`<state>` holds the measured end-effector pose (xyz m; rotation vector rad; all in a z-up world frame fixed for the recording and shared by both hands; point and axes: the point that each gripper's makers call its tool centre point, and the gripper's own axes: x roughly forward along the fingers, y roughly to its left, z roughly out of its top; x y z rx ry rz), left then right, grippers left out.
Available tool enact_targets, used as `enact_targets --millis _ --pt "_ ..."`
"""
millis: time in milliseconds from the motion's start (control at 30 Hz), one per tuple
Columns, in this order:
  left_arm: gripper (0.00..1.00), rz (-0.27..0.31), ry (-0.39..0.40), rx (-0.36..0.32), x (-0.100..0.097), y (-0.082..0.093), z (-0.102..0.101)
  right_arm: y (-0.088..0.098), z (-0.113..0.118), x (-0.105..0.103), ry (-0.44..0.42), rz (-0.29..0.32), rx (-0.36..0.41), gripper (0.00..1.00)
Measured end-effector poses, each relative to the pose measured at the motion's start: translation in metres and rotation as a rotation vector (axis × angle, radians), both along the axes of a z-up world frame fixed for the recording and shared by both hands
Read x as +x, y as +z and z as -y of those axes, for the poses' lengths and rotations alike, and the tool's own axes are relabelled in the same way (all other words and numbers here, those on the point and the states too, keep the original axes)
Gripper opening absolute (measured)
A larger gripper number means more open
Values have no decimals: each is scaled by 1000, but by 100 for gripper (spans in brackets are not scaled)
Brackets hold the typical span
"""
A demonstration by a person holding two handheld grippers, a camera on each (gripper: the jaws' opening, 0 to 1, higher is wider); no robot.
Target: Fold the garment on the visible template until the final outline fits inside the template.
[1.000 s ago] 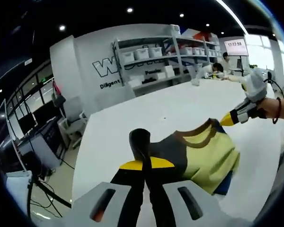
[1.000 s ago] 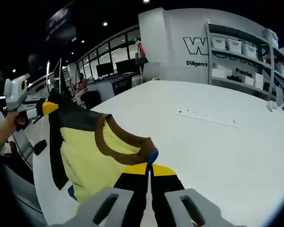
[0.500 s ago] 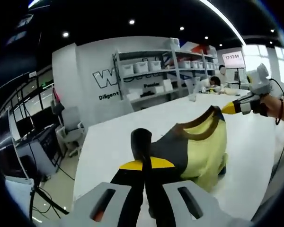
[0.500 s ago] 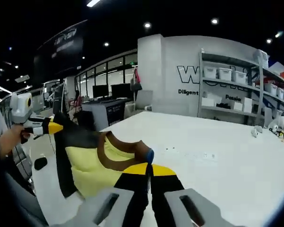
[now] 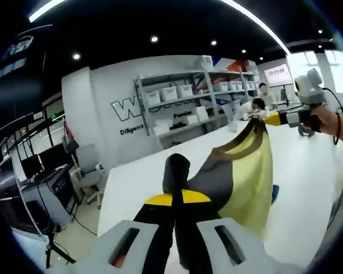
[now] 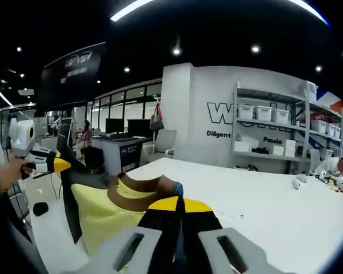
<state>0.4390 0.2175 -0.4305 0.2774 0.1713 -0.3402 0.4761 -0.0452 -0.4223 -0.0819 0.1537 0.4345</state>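
The left gripper (image 5: 176, 197) is pinching its jaws together on a dark grey shoulder of the garment (image 5: 246, 177), while the right gripper (image 6: 180, 201) is clamping the brown-trimmed collar edge at the other shoulder, so the yellow and grey garment is hanging stretched between them above the white table (image 6: 263, 197). The garment's lower hem is dropping out of sight behind the grippers, and I cannot tell whether it is touching the table. A faint row of marks (image 6: 231, 216) on the table is showing too small to read.

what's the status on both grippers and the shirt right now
Left gripper shut on shirt shoulder. Right gripper shut on the other shoulder. Shirt held up, stretched between them above white table. Nothing in the way.
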Motion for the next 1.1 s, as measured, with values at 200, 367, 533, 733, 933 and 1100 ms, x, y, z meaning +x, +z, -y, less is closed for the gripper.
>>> enact_targets --millis 200,367,533,733,933,1100 --pt "1 -17 37 35 26 -19 -2 -19 -8 26 19 -45 3 0" --pt "1 -119 90 -34 47 -40 -11 -47 -12 57 23 -119 0 0" --pt "1 -125 105 -20 70 -53 -20 -65 -17 82 41 -149 -18 0" --pt "1 -147 129 28 96 -79 -24 -98 -20 111 46 -227 -47 0" --pt "1 -186 135 16 122 -105 -25 -137 -17 132 30 -283 -66 0" --pt "1 -233 127 28 133 -127 -26 -163 -16 141 26 -340 -88 0"
